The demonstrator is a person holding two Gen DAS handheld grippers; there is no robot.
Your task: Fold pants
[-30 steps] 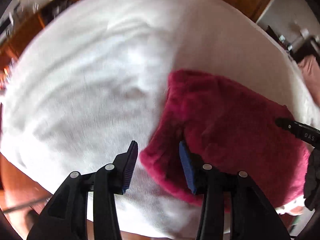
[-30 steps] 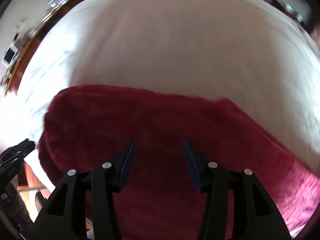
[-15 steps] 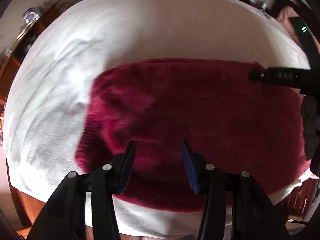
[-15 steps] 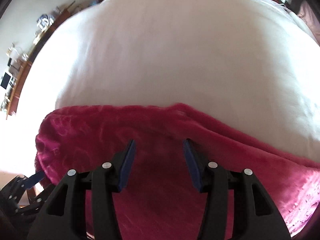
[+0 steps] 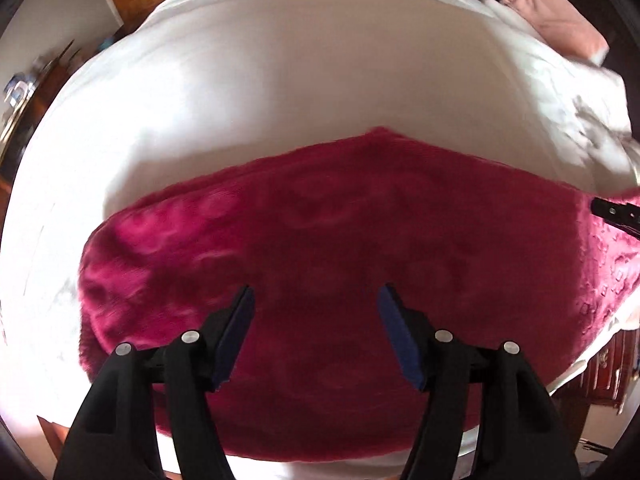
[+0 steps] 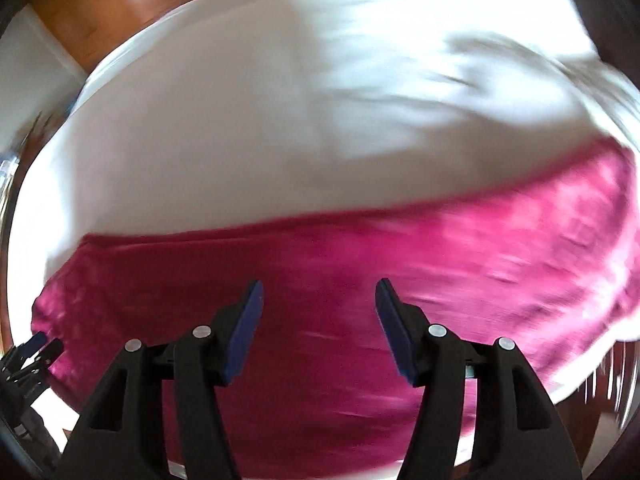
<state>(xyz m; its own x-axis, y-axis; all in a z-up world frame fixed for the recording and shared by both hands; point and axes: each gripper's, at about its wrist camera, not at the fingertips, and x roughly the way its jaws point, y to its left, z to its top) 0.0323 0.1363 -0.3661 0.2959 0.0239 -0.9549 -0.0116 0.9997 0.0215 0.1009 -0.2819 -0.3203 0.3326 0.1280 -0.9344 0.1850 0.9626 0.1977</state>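
- Left wrist view: the left gripper hangs above the pants, a crimson fleecy mass lying on the near part of the white bed sheet. Its jaws have just been opening; nothing is between them. The right gripper is cut off at the frame edge, over the pants' right end. A pink pillow lies at the sheet's far corner.
- Right wrist view, blurred: the right gripper stands released over the pants, jaws just widened, empty. The dark shape at the pants' left end is probably the left gripper.
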